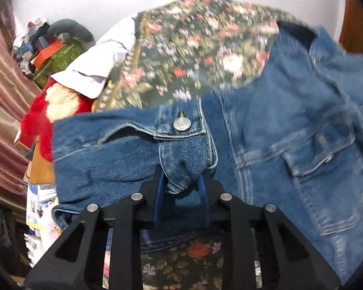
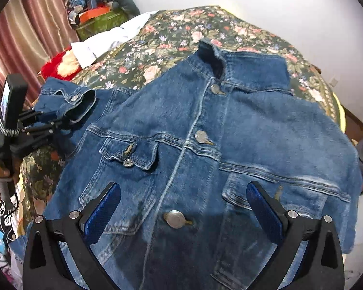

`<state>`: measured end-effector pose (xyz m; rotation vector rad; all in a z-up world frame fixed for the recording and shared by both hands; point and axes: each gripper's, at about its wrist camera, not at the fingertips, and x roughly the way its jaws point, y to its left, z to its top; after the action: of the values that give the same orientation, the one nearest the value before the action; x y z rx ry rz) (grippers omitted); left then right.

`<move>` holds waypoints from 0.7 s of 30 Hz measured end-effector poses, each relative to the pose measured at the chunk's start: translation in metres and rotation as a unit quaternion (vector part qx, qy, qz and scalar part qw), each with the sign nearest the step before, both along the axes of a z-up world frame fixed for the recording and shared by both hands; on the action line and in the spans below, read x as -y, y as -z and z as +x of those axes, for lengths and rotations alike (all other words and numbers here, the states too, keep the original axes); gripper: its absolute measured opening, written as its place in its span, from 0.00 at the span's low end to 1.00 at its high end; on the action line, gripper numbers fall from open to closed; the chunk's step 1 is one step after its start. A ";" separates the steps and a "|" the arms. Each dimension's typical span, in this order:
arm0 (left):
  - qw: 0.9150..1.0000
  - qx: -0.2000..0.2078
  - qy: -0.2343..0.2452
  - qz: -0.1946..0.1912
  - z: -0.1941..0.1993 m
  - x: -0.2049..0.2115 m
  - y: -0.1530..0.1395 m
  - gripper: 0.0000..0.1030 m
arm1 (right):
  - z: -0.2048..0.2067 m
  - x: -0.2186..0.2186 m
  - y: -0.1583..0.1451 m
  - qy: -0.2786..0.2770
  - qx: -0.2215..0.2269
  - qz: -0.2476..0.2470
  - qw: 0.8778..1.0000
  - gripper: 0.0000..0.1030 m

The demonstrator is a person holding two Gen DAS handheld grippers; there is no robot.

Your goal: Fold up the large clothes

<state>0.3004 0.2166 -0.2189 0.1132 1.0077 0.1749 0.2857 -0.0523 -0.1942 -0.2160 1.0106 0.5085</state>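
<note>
where cuff (image 1: 181,159) fills left tool (image 1: 182,188), pads mostly hidden

The denim jacket (image 2: 205,145) lies front-up on the bedspread (image 2: 171,36), collar at the far end, one sleeve cuff (image 1: 181,145) out to its left between the left gripper (image 1: 181,183) fingers, white cloth (image 2: 109,41) behind

Left wrist view: close over the denim jacket's sleeve cuff (image 1: 181,145), angled steeply down. Right wrist view: higher above the jacket front (image 2: 205,145), angled down. Both share the jacket, floral bedspread (image 2: 162,38) and curtain (image 1: 4,111).
</note>
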 end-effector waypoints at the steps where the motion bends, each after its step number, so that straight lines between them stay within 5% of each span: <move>1: 1.000 0.012 -0.002 -0.011 -0.002 0.001 -0.014 0.24 | -0.002 0.006 -0.004 0.003 0.005 0.001 1.000 1.00; 11: 0.986 0.110 0.053 -0.109 -0.003 0.061 -0.152 0.22 | -0.013 0.086 -0.045 0.065 0.048 0.021 0.996 1.00; 17: 0.970 0.132 0.121 -0.164 0.024 0.143 -0.202 0.22 | -0.022 0.142 -0.062 0.100 0.060 0.053 0.992 1.00; 21: 0.961 0.125 0.170 -0.180 0.038 0.214 -0.209 0.22 | -0.027 0.175 -0.066 0.122 0.064 0.056 0.989 1.00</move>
<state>0.3384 0.0029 -0.0100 -0.0672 0.7388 -0.3036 0.2588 -0.2275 -0.1282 -0.0230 0.8664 0.3233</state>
